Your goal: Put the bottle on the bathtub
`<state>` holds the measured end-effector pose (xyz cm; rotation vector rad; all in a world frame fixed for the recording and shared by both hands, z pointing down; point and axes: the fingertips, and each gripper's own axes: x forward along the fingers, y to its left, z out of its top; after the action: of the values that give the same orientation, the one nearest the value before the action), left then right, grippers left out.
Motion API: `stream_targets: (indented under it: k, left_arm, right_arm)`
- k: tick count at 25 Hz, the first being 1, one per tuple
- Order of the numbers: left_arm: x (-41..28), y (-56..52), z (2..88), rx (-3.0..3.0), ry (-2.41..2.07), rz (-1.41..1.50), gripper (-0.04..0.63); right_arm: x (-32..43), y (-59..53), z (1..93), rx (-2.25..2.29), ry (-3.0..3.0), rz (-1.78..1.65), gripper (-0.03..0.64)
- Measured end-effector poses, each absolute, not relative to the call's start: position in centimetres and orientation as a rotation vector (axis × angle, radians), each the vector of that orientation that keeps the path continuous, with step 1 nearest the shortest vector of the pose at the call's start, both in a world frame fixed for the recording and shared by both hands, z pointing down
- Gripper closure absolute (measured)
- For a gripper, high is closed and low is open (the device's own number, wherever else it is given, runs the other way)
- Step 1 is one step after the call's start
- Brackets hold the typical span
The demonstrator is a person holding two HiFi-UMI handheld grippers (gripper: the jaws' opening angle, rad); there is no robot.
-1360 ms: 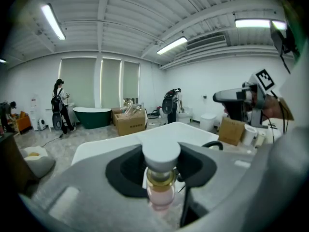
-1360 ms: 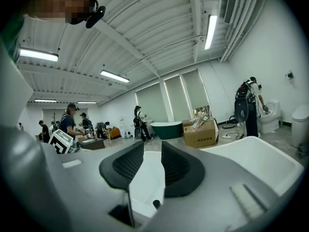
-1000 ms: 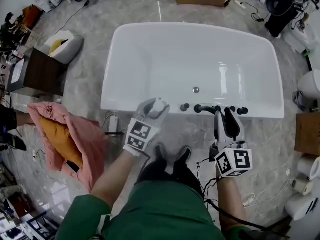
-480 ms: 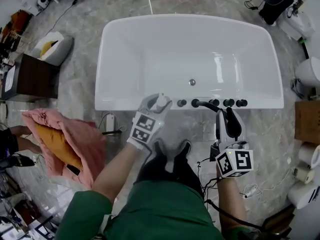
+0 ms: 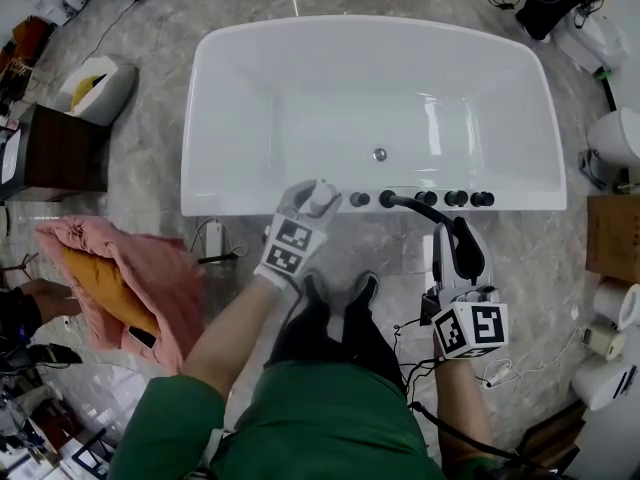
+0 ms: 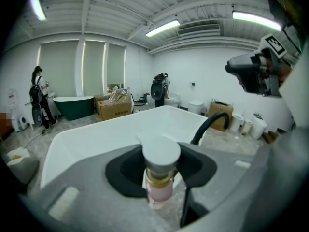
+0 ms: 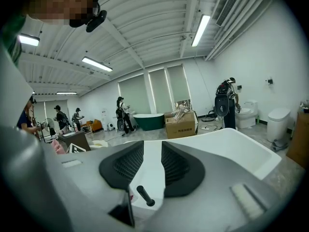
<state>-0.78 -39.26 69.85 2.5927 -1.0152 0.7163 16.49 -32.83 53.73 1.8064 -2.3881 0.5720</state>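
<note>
A small pink bottle (image 5: 320, 197) with a gold collar and a white cap (image 6: 161, 153) sits between the jaws of my left gripper (image 5: 311, 206), which is shut on it. It hangs over the near rim of the white bathtub (image 5: 240, 206), just left of the black faucet (image 5: 401, 201) and its knobs (image 5: 456, 198). In the left gripper view the bottle (image 6: 160, 191) stands upright, with the tub (image 6: 91, 137) behind it and the faucet spout (image 6: 211, 123) to the right. My right gripper (image 5: 455, 240) hovers short of the rim below the knobs, its jaws slightly apart with nothing between them (image 7: 152, 164).
A pink cloth over something orange (image 5: 140, 283) lies on the floor at left, beyond it a dark cabinet (image 5: 62, 150) and a white bag (image 5: 96, 83). A power strip (image 5: 212, 236) lies by the tub. A cardboard box (image 5: 612, 238) and paper rolls (image 5: 612, 305) stand at right.
The left gripper has carried the bottle a little forward, over the tub's near rim. The right gripper has stayed where it was.
</note>
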Motion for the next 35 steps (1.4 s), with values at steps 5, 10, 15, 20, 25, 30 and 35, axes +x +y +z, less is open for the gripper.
stream_targets:
  k: [5,10,15,20,25,30,35]
  left_arm:
    - [-0.7,-39.6,71.2,2.588,-1.000,0.734,0.434]
    - [-0.6,-39.8,72.1,2.595,-0.973,0.764,0.433]
    - [-0.3,-39.8,73.0,2.618,-0.922,0.820,0.433]
    - [-0.4,-39.5,73.8,2.627,-0.888,0.866,0.430]
    - [-0.6,-39.4,73.8,2.634,-0.870,0.884,0.426]
    - [-0.6,-39.3,73.8,2.604,-0.884,0.897,0.354]
    - [-1.1,-39.1,72.7,2.603,-0.931,0.876,0.314]
  right_arm:
    - [16.4,-32.8,54.3,1.800,-2.378,0.574,0.503]
    - [16.3,-32.8,54.6,1.794,-2.368,0.582,0.503]
    - [16.2,-33.0,54.6,1.788,-2.373,0.581,0.503]
    - [16.3,-33.1,54.7,1.780,-2.386,0.573,0.503]
    - [15.6,-32.9,54.6,1.769,-2.398,0.579,0.503]
    - [15.2,-32.4,54.1,1.759,-2.412,0.582,0.503]
    - [15.3,-31.9,53.4,1.773,-2.416,0.569,0.503]
